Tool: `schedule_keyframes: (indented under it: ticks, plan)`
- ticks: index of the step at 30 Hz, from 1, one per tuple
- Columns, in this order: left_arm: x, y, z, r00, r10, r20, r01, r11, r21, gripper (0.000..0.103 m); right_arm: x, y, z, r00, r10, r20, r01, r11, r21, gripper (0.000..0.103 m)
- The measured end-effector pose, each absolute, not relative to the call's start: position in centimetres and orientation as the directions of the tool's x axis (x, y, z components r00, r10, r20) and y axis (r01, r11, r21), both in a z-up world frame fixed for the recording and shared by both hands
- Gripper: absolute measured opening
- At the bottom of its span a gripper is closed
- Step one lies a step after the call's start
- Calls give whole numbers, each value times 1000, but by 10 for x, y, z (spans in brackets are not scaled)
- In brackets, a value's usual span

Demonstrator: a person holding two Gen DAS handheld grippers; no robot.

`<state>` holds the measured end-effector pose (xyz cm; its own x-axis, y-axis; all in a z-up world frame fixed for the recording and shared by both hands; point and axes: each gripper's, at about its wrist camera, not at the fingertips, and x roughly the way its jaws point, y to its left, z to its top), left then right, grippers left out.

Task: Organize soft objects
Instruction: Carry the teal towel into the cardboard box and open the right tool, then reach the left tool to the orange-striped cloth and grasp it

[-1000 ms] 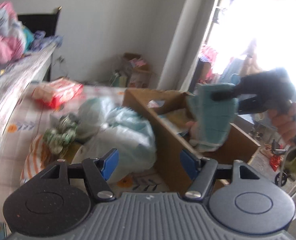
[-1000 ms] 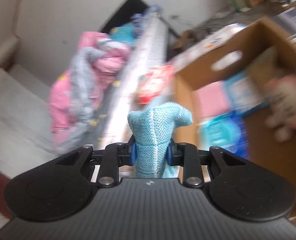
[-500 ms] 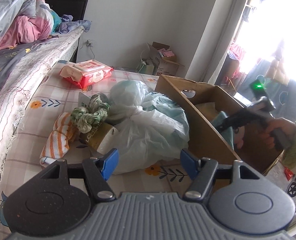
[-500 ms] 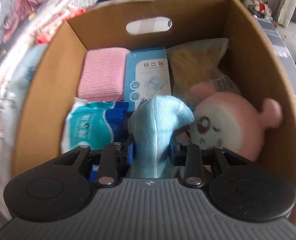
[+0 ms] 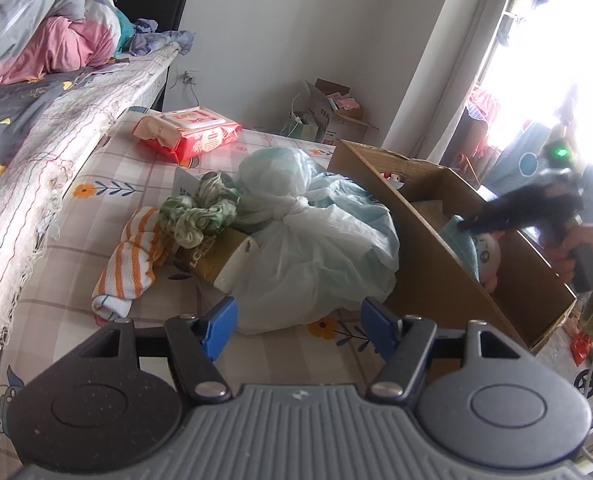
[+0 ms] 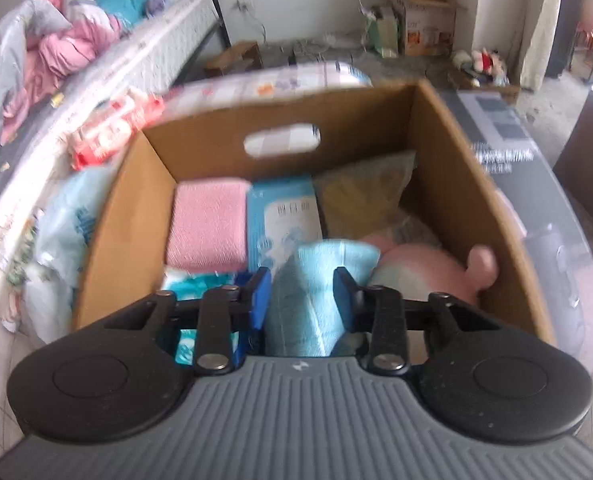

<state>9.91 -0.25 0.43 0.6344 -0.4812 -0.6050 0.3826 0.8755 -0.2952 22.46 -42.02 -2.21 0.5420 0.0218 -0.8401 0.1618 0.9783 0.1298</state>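
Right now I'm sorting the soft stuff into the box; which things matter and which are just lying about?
Job: box, blue cloth, striped cloth, green rag, plush.
Lying about: wipes pack, bedding, far carton.

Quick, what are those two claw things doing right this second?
Left gripper: open, holding nothing, above the checked mat.
Right gripper: open, jaws apart around the light blue knitted cloth inside the brown cardboard box.
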Motion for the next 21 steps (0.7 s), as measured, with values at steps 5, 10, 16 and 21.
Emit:
schedule_keyframes:
  ticks: [5,10,16,21]
  plan:
    - [94,5,8,648,-475,-595,373,879,-296,71,239,-415,-68,461,77,-884,177,968,176,25]
    - [90,12,7,659,-469,-588,358,883,-304,72,242,-412,-69,478,84,-874,170,968,186,27]
    - [89,24,7,685,-437,-583,331,900,-285,78,224,-423,-30,561,108,-821,202,944,262,53]
    - [93,37,7,708,-404,-579,296,914,-277,82,204,-408,18,645,96,-758,170,949,266,59]
